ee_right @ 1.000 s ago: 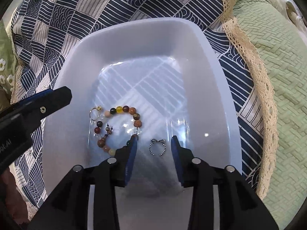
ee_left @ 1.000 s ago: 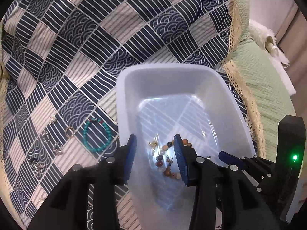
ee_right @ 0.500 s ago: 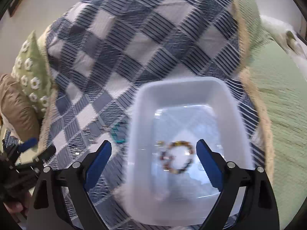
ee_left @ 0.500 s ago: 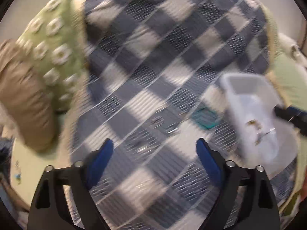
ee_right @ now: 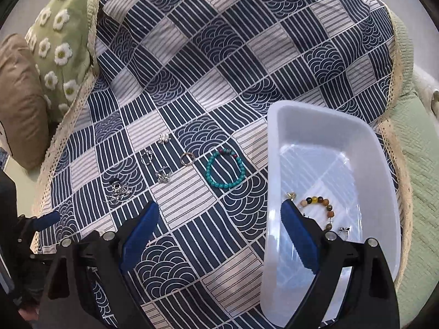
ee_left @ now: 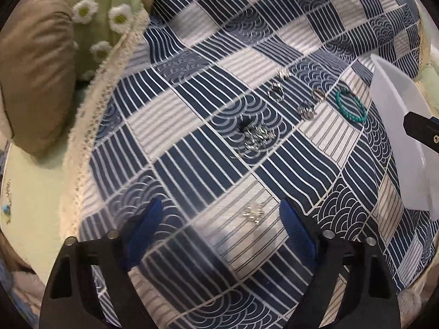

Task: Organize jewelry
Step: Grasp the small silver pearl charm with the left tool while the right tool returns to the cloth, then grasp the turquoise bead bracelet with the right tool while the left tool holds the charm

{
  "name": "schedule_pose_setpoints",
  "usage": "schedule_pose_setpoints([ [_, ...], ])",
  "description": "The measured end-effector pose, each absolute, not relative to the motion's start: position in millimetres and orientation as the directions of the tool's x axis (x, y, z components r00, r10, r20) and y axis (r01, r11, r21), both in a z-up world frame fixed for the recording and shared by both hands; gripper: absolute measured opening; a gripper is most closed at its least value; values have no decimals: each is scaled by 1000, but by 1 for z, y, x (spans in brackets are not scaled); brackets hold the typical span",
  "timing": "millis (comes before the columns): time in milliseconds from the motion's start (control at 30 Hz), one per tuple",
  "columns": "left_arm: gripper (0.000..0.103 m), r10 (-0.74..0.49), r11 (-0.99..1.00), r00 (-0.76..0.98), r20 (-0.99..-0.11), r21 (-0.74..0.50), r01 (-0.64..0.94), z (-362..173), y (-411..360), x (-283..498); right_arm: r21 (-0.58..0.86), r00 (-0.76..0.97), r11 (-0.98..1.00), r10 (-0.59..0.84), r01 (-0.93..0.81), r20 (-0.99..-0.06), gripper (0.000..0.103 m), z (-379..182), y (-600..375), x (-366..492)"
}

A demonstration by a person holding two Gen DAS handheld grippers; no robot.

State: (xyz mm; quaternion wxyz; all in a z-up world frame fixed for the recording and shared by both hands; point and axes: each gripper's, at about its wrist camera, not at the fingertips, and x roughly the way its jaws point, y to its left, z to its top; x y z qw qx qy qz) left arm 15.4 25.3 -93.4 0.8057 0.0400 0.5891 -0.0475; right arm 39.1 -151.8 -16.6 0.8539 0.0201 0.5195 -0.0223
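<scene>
- The left tongs [ee_left: 219, 227] stand wide apart above the patchwork cloth [ee_left: 192, 137], nothing clamped; their jaws have just been closing a little after a wide opening. A small silver trinket [ee_left: 253, 213] lies on the cloth between the blue pads [ee_left: 295, 226], touched by neither.
- The right tongs [ee_right: 219, 235] are spread wide and empty, having just opened. One pad hangs over the cloth, the other over the near edge of the white tray [ee_right: 381, 148].
- Inside the tray lie a brown bead bracelet [ee_right: 321, 205], a small gold piece [ee_right: 291, 195] and a silver ring [ee_right: 344, 230], partly hidden by the tongs.
- On the cloth just left of the tray lies a turquoise bracelet [ee_right: 225, 168].
- Farther left lie a gold-toned ring [ee_right: 187, 159], a silver ring [ee_right: 146, 156], a pale charm [ee_right: 164, 138], a silver cluster [ee_right: 163, 176] and a tangle of silver pieces [ee_right: 118, 190].
- At the cloth's far left rest a green daisy cushion [ee_right: 59, 41] and a brown cushion [ee_right: 19, 101]; a green quilt [ee_right: 417, 164] lies to the right.
</scene>
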Motion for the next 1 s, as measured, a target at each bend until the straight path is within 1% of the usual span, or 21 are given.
schedule_pose_setpoints([
  [33, 71, -36, 992, 280, -959, -1, 123, -98, 23, 16, 17, 451, 998, -11, 58, -893, 89, -19, -152, 40],
  [67, 64, -40, 993, 263, -964, -9, 121, -102, 23, 19, 19, 447, 998, -9, 59, -894, 89, -21, -152, 40],
  [100, 60, -45, 993, 246, -968, -17, 116, -106, 23, 19, 20, 443, 998, -9, 61, -896, 89, -23, -153, 41],
  [133, 59, -49, 993, 237, -970, -22, 115, -109, 22, 20, 23, 440, 998, -7, 62, -898, 89, -24, -154, 41],
  [233, 51, -66, 994, 221, -973, -44, 103, -113, 23, 20, 34, 434, 997, 1, 69, -901, 89, -26, -156, 42],
  [300, 41, -74, 994, 212, -975, -55, 93, -115, 24, 23, 41, 431, 997, 7, 69, -902, 89, -26, -156, 43],
  [333, 38, -67, 995, 212, -975, -49, 90, -115, 25, 24, 43, 430, 997, 8, 71, -903, 89, -27, -157, 43],
  [400, 27, -64, 996, 207, -976, -49, 77, -115, 28, 27, 42, 426, 997, 8, 70, -905, 89, -28, -157, 43],
  [433, 24, -69, 996, 210, -975, -56, 70, -116, 29, 28, 41, 424, 997, 7, 71, -905, 89, -29, -157, 43],
  [467, 18, -71, 996, 210, -975, -59, 61, -116, 31, 29, 39, 422, 997, 5, 72, -907, 89, -30, -157, 44],
  [500, 16, -71, 996, 209, -975, -60, 58, -117, 32, 30, 39, 421, 997, 5, 72, -907, 89, -30, -157, 44],
  [733, 15, -104, 994, 222, -969, -94, 58, -114, 36, 29, 38, 423, 997, 4, 73, -906, 89, -33, -156, 46],
  [800, 15, -120, 992, 228, -966, -111, 53, -109, 39, 27, 51, 433, 997, 24, 50, -901, 89, -31, -154, 53],
  [933, 15, -141, 990, 264, -954, -134, 46, -96, 51, 21, -2, 469, 1000, 4, -12, -883, 89, -23, -147, 76],
  [1000, 15, -150, 989, 273, -950, -140, 55, -93, 54, 17, -21, 441, 999, -3, -37, -897, 88, -31, -143, 88],
])
